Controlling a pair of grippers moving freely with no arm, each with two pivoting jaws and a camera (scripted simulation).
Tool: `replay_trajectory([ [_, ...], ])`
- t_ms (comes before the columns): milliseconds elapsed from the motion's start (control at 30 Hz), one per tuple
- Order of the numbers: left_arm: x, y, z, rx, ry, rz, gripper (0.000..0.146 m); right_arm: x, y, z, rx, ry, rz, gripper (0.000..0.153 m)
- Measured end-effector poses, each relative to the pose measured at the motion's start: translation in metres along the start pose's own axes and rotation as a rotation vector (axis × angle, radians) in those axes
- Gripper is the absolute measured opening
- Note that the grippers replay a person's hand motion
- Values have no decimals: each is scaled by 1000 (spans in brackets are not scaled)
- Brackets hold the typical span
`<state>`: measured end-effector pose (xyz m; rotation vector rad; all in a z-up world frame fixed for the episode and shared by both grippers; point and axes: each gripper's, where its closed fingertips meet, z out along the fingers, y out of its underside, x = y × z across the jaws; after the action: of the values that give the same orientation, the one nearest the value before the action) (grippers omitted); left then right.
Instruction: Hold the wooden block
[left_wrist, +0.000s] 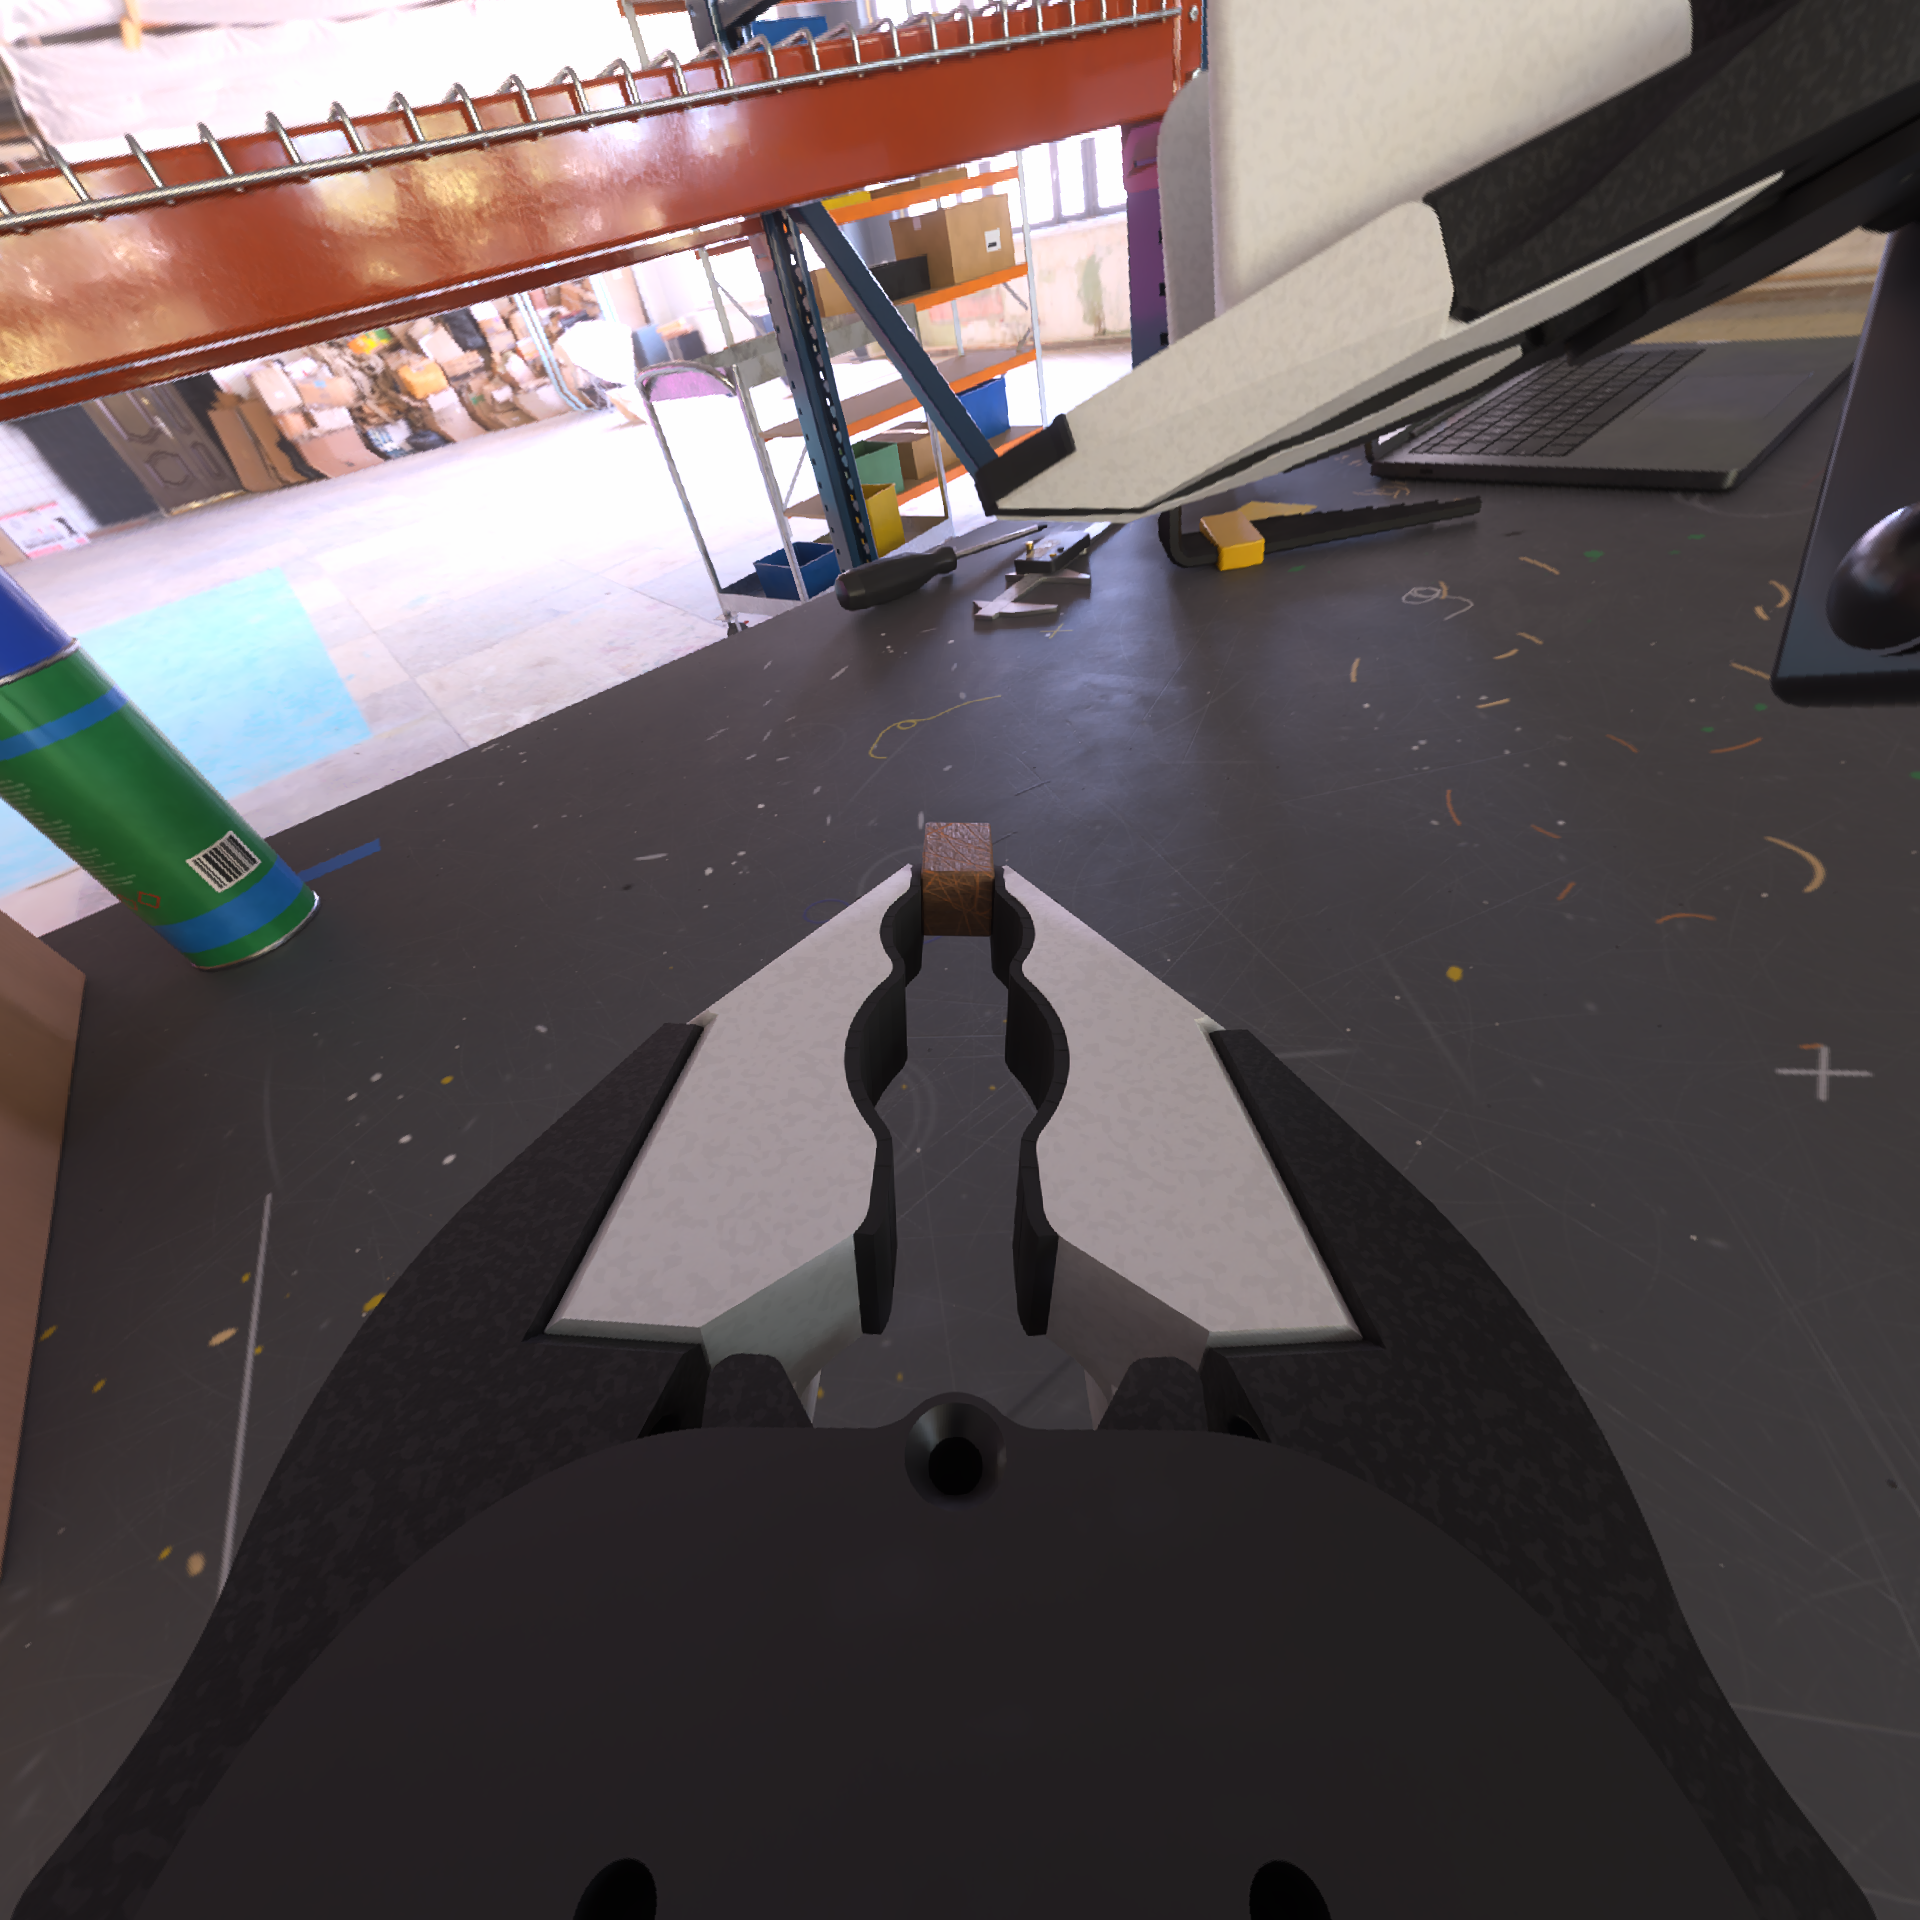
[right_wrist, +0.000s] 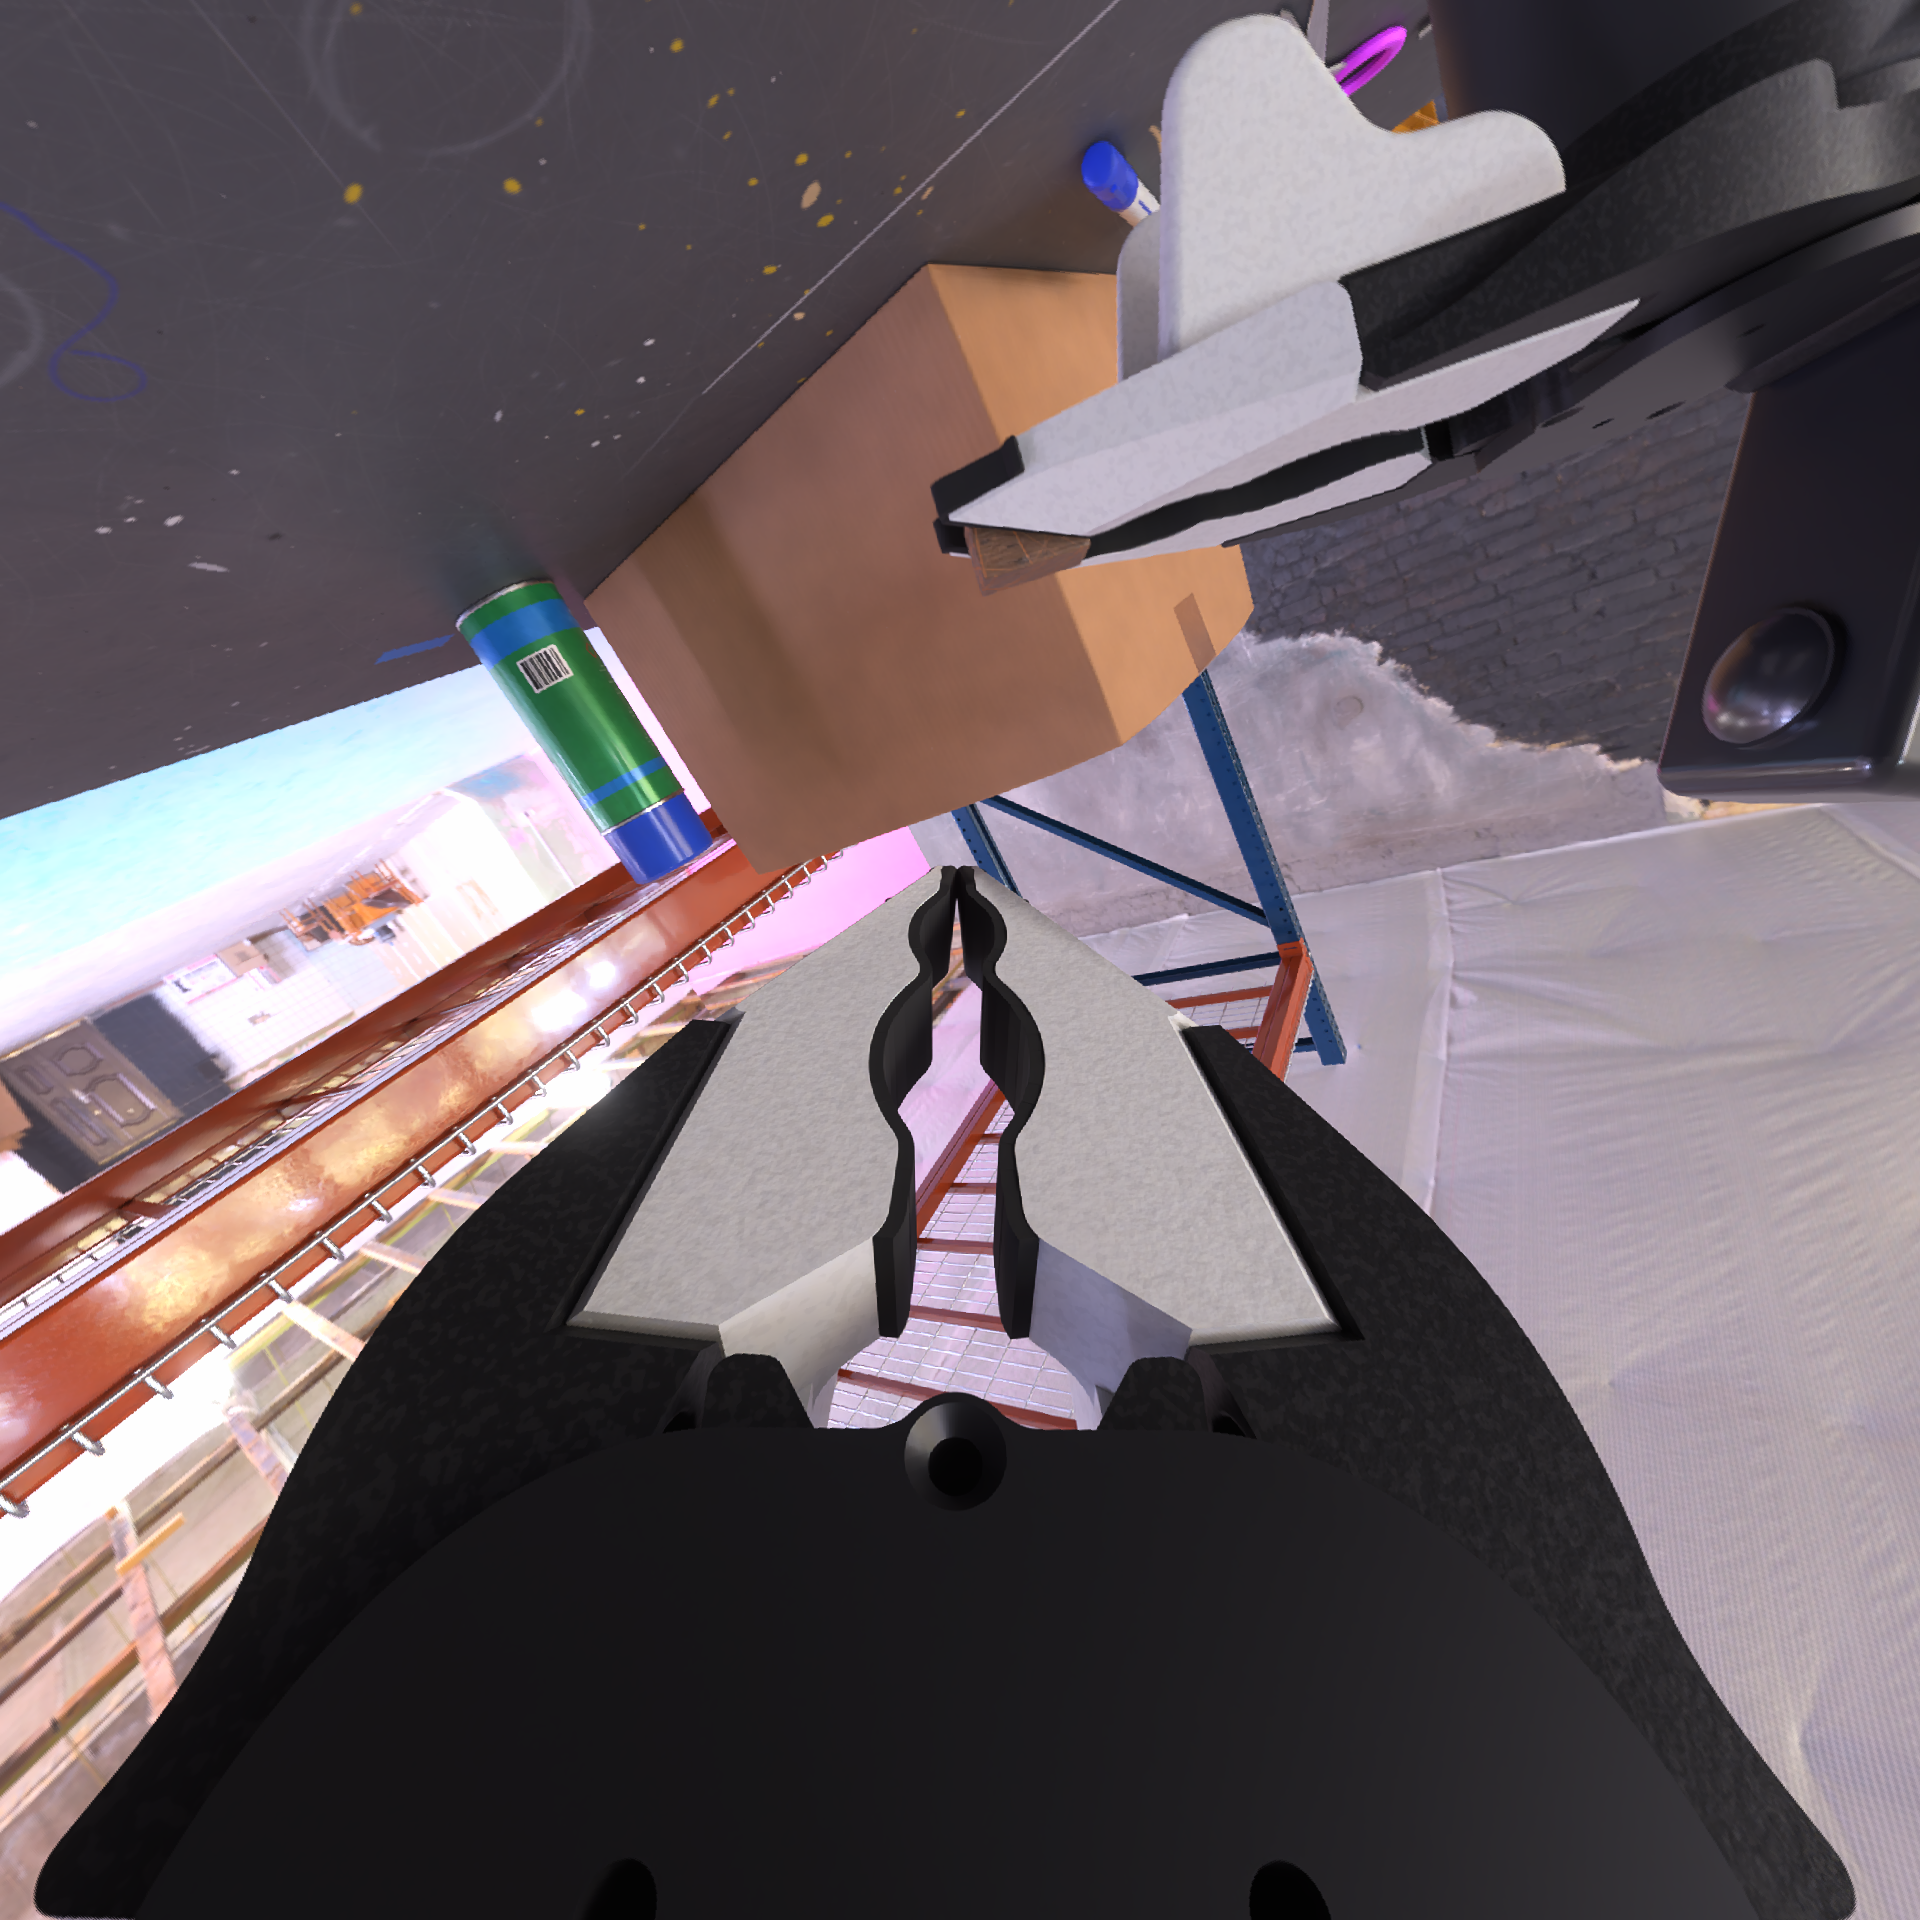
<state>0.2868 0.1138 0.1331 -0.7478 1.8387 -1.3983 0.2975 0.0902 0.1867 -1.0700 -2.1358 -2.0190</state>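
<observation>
Green-and-blue spray can (left_wrist: 125, 800) at far left of the left wrist view, standing tilted in frame on the dark grey table (left_wrist: 1299, 935), a barcode patch near its base. Just left of it, a sliver of a brown cardboard box (left_wrist: 31, 1091) at the frame edge. Centre: the left gripper (left_wrist: 957, 883) has its fingertips pressed on either side of the wooden block (left_wrist: 956, 878), a small brown cube clamped at the very tips, lifted clear of the table; gap behind the tips stays narrow. Farther back, a black-handled screwdriver (left_wrist: 896, 577) lies beside a metal caliper (left_wrist: 1039, 587), then a black-and-yellow clamp (left_wrist: 1309, 525). Upper right, the right gripper (left_wrist: 1023, 473) hangs over the table, seen side-on, with an open dark laptop (left_wrist: 1600, 416) behind it. Right wrist view is rolled over, table (right_wrist: 312, 312) at top. Left to right there: spray can (right_wrist: 582, 717), cardboard box (right_wrist: 883, 644), then the left gripper (right_wrist: 961, 520) with the wooden block (right_wrist: 1023, 556) showing between its tips, in front of the box. A blue-capped marker (right_wrist: 1114, 182) shows past that gripper. The right gripper (right_wrist: 958, 883) in the foreground has its tips closed together, nothing between them, pointing at orange-and-blue racking (right_wrist: 1247, 935).
</observation>
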Motion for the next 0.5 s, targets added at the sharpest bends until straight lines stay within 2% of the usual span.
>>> replay_trajectory([
  [167,-1,-2,-1,13,3,-27,11,-3,0,-2,-17,-12,33,0],
  [267,-7,4,-2,-18,-25,-7,11,-15,4,-5,-54,-57,117,0],
  [367,-11,10,-3,-52,-34,7,11,-46,-7,-13,-59,-149,205,0],
  [500,-12,18,-1,-79,-29,11,11,-94,-45,-31,14,-304,290,0],
])
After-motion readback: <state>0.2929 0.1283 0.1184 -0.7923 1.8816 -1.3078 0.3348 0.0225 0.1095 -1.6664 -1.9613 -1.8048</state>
